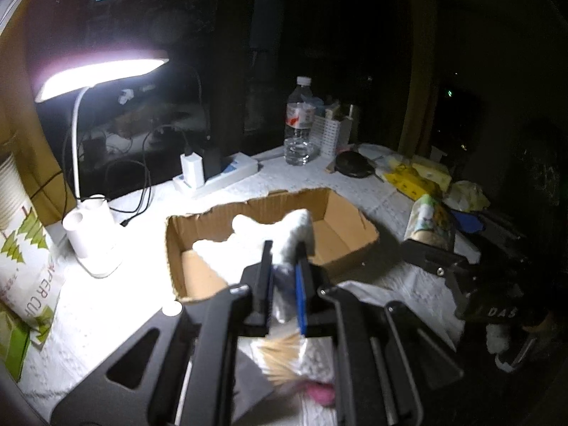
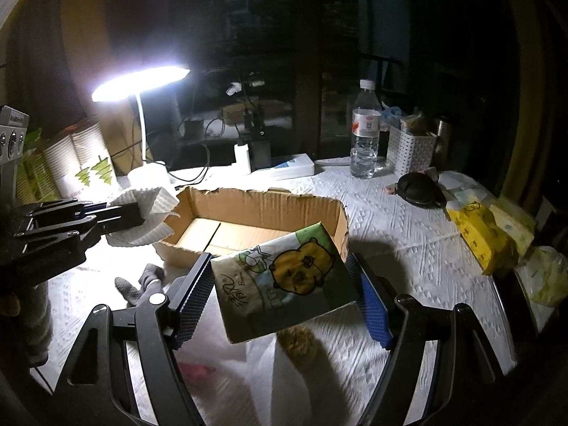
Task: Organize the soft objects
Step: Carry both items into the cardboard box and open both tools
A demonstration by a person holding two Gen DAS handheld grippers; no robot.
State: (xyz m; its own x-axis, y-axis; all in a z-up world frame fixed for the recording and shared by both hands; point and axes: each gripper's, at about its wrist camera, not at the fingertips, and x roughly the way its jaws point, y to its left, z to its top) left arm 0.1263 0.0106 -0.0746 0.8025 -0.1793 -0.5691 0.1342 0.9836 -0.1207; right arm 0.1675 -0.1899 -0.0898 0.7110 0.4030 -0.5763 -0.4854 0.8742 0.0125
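My left gripper (image 1: 284,266) was clamped tight on a white ribbed cloth (image 1: 298,234), the folded fabric pinched between the two pads and sticking up past their tips. From the other camera the same cloth (image 2: 149,213) hung over the near left corner of the cardboard box (image 2: 255,209), held off the table.

My right gripper (image 2: 282,291) had its jaws spread wide around a soft pack of tissues (image 2: 284,280) printed with a yellow cartoon bear; both pads pressed on its sides and the pack was lifted, tilted, just in front of the box's near wall. In the left view that pack (image 1: 429,220) sat to the right of the box (image 1: 340,227).

The box was open on top, and its brown floor showed bare in the right view. A grey sock (image 2: 142,280) lay on the white tablecloth (image 2: 408,255) just beside the box's near left corner. Behind the box stood a lit desk lamp (image 2: 142,81), a power strip (image 2: 291,167) and a water bottle (image 2: 364,131). More yellow tissue packs (image 2: 479,238) lay well apart at the right.
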